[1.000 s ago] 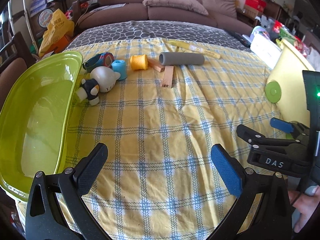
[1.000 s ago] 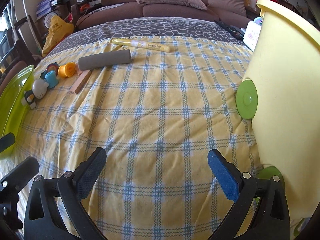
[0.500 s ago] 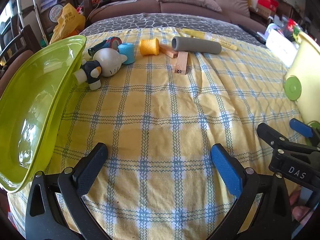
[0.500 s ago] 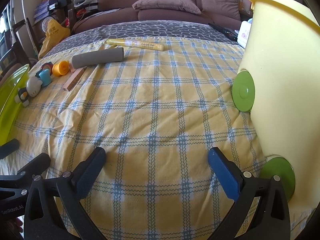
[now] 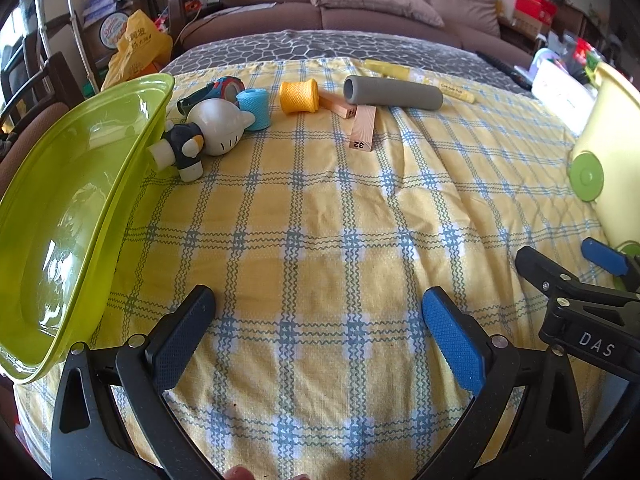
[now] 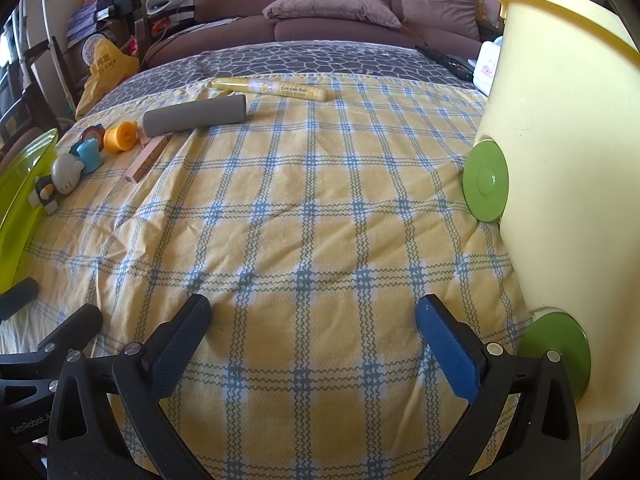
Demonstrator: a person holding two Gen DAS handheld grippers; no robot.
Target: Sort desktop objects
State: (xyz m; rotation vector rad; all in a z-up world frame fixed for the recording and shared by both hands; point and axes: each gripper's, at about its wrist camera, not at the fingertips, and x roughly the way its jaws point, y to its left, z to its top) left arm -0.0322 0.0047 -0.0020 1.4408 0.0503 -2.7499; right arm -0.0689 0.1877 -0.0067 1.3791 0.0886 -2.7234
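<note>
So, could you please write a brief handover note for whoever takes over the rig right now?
Left gripper: open, empty, low over the checked cloth.
Right gripper: open, empty.
Green tub at left and yellow bin at right; no sorted item shows in either.
Unsorted at the far end: penguin toy, tape roll, blue spool, orange spool, two wooden blocks, grey foam tube, cotton-ball tube.
Everything is left to do.
</note>
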